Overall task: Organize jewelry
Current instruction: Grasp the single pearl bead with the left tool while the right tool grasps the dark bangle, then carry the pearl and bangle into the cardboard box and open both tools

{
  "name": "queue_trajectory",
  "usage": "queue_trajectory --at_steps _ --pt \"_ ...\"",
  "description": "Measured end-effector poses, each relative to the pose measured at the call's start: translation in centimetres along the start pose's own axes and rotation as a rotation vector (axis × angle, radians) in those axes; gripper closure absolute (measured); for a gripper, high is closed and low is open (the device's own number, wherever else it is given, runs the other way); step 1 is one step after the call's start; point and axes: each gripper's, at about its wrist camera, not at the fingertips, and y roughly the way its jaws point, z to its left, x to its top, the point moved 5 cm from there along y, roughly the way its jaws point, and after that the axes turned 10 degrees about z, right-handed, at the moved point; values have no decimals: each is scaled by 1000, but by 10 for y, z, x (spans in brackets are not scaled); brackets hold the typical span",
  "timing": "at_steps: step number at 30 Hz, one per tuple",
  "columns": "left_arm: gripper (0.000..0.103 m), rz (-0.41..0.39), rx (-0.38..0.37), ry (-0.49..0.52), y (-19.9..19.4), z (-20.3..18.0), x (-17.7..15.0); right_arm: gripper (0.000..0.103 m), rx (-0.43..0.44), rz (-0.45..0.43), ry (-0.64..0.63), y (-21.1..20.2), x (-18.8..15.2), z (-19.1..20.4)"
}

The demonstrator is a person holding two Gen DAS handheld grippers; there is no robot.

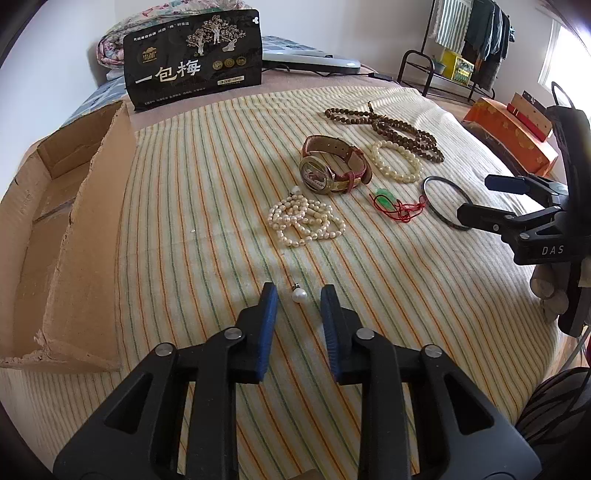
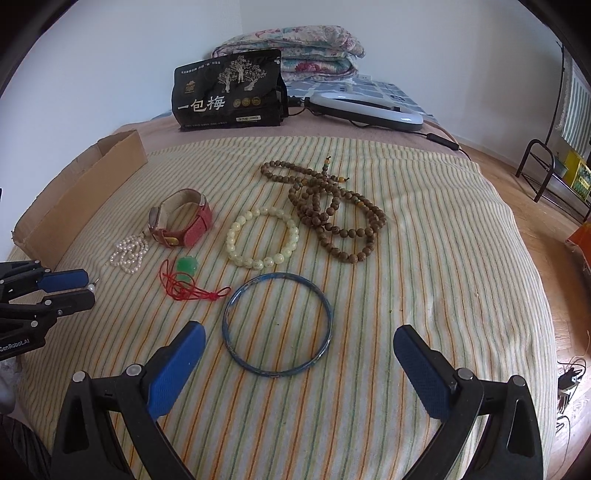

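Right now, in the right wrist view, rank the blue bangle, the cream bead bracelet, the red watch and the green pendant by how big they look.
1. Blue bangle, though it lies nearest the camera.
2. Cream bead bracelet.
3. Red watch, close to the bracelet, so unsure.
4. Green pendant.

Home bedroom. Bed spread with striped blanket (image 2: pixel 424 258); folded floral quilts (image 2: pixel 291 48) stacked at head against white wall. Clothes rack (image 1: pixel 476 33) hung with garments beside bright window; low black metal shelf (image 2: pixel 546 173) on wooden floor (image 2: pixel 491 158). Torn cardboard box (image 1: pixel 62 229) and black snack bag (image 1: pixel 192 59) rest on bed.
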Motion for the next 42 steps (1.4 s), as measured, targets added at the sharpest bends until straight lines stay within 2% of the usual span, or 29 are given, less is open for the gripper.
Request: queue_trajectory --at_steps 10,15,17,18,30,42 --pt "92 -7 -14 -10 3 1 0 2 -17 45 -47 17 5 11" --pt "96 -11 -19 -16 3 2 0 12 -10 63 -49 22 5 11" --pt "96 -12 -17 -16 3 2 0 28 0 63 -58 20 5 13" --pt "96 -13 -16 -16 3 2 0 30 -2 64 -62 20 5 14" --pt "97 -45 -15 -22 -11 1 0 30 0 23 -40 -1 3 14" --pt "97 -141 -14 -48 -62 10 1 30 6 -85 -68 -59 19 35"
